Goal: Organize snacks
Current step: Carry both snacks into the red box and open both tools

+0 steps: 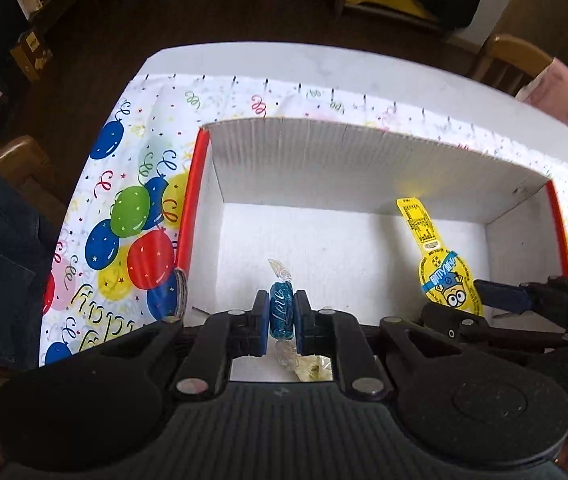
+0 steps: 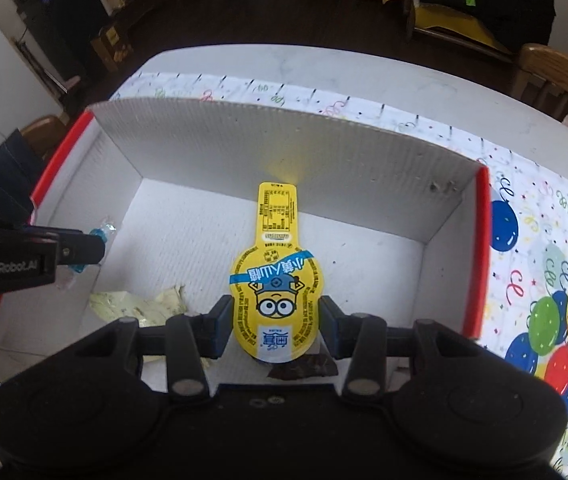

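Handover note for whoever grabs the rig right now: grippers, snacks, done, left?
Left gripper: shut on the blue candy, held over the box.
Right gripper: shut on the yellow snack, also over the box, to the right of the left one.
In the box already: a pale yellow wrapper and a dark wrapper on the floor near the front.
Box sits on the balloon tablecloth.
Done: both snacks picked and brought over the box.
Left: release both inside; whether more snacks wait outside cannot be seen.
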`<state>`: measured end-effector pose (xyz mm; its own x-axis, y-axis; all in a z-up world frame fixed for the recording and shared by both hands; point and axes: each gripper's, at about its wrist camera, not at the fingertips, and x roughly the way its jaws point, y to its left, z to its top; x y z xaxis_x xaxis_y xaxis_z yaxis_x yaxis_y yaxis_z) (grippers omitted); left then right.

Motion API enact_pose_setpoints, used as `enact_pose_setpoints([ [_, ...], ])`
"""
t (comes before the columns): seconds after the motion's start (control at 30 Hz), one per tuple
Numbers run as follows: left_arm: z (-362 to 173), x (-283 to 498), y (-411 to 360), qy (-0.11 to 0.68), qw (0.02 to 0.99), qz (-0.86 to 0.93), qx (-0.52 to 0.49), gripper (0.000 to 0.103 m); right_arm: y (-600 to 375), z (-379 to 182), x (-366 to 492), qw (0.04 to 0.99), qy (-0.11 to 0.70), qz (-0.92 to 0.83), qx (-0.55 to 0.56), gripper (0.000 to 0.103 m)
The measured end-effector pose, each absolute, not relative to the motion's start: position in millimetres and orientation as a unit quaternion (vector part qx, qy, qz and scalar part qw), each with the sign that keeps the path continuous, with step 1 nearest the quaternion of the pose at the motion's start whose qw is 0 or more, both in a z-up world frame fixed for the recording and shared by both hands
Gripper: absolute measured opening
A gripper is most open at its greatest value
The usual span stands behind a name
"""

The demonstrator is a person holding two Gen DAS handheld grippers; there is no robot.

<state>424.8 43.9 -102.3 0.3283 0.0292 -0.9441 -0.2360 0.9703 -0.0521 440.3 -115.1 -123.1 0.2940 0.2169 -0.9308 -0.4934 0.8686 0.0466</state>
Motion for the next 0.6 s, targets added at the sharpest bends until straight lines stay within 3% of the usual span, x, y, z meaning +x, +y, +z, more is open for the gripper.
enact_pose_setpoints([
  [0.6, -122.4, 427.0, 38.9, 0.609, 0.785, 0.082, -0.075, 0.012, -110.2, -130.0, 441.6, 0.783, 0.566, 0.211, -0.147, 0.046],
])
